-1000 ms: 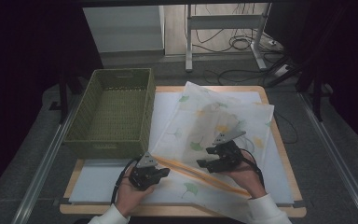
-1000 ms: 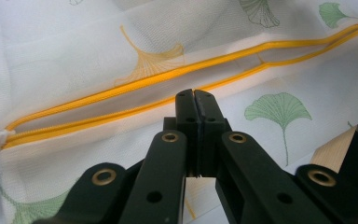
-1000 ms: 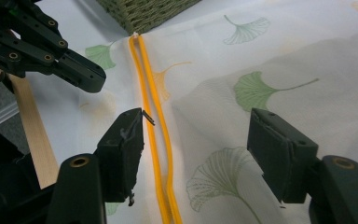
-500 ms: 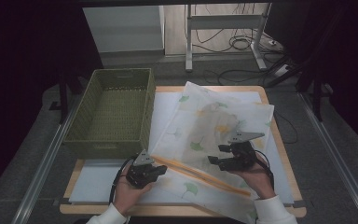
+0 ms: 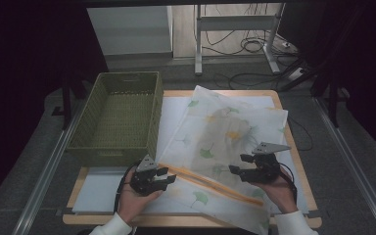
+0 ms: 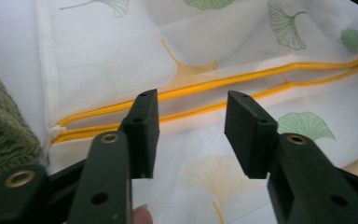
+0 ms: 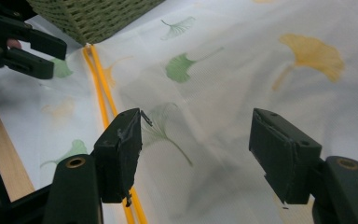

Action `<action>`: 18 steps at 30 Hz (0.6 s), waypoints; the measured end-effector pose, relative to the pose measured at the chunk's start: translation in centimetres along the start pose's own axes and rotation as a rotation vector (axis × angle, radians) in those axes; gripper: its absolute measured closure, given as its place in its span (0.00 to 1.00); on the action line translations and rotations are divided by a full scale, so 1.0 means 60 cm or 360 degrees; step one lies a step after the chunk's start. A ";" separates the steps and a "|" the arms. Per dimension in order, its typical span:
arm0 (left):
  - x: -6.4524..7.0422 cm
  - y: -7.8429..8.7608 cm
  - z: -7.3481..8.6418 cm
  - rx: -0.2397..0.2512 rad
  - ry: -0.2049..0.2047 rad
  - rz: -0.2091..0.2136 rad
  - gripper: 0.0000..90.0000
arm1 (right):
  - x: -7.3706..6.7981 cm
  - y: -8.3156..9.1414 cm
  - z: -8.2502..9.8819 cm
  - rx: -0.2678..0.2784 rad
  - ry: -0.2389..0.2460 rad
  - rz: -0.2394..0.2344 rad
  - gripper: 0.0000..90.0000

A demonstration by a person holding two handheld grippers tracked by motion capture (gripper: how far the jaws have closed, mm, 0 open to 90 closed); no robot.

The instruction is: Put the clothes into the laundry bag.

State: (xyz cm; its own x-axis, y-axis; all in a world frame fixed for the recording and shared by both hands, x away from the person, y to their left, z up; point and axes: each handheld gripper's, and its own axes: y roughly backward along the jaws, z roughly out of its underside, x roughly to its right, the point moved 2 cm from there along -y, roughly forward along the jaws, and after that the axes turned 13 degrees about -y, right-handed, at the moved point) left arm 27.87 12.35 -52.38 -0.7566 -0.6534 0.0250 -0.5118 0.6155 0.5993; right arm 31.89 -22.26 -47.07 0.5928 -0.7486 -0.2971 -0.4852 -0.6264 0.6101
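Note:
A white mesh bag (image 5: pixel 225 127) printed with ginkgo leaves lies across the table, and its yellow zipper (image 5: pixel 210 185) runs along the near edge. My left gripper (image 5: pixel 169 177) sits at the zipper's left end by the basket corner. Its jaws have just been opening and stand open, with nothing pressed between them. In the left gripper view the gripper (image 6: pixel 191 107) hovers over the bag, the zipper (image 6: pixel 223 84) just beyond. My right gripper (image 5: pixel 237 164) is open above the bag's right part; in its own view the gripper (image 7: pixel 198 126) hangs over the mesh beside the zipper (image 7: pixel 100 88).
A green woven basket (image 5: pixel 117 117) stands empty at the table's left, touching the bag's left edge. A white mat (image 5: pixel 103 188) covers the wooden table (image 5: pixel 274 98). Cables and a metal stand lie on the floor behind.
The left gripper's jaws have gone from shut to open at the zipper's end. The right gripper has moved to the right, away from the zipper's middle.

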 end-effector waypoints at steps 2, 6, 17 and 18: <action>-0.003 0.001 0.001 0.0001 0.0012 -0.0006 0.53 | 0.008 0.007 0.008 0.0002 -0.0010 0.0008 0.37; -0.011 0.000 0.005 -0.0021 0.0020 -0.0009 0.47 | 0.033 0.021 0.029 -0.0003 -0.0059 0.0038 0.37; -0.015 -0.007 0.008 -0.0050 0.0014 -0.0029 0.40 | 0.061 0.032 0.051 0.0021 -0.0104 0.0072 0.37; -0.016 -0.007 0.008 -0.0051 0.0009 -0.0031 0.40 | 0.061 0.032 0.051 0.0021 -0.0101 0.0072 0.37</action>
State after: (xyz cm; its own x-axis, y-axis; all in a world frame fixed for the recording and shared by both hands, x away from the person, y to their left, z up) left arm 28.60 12.92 -53.05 -0.7443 -0.6676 0.0176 -0.5130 0.5884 0.6249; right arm 31.17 -26.84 -49.23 0.5284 -0.7882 -0.3155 -0.5191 -0.5940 0.6146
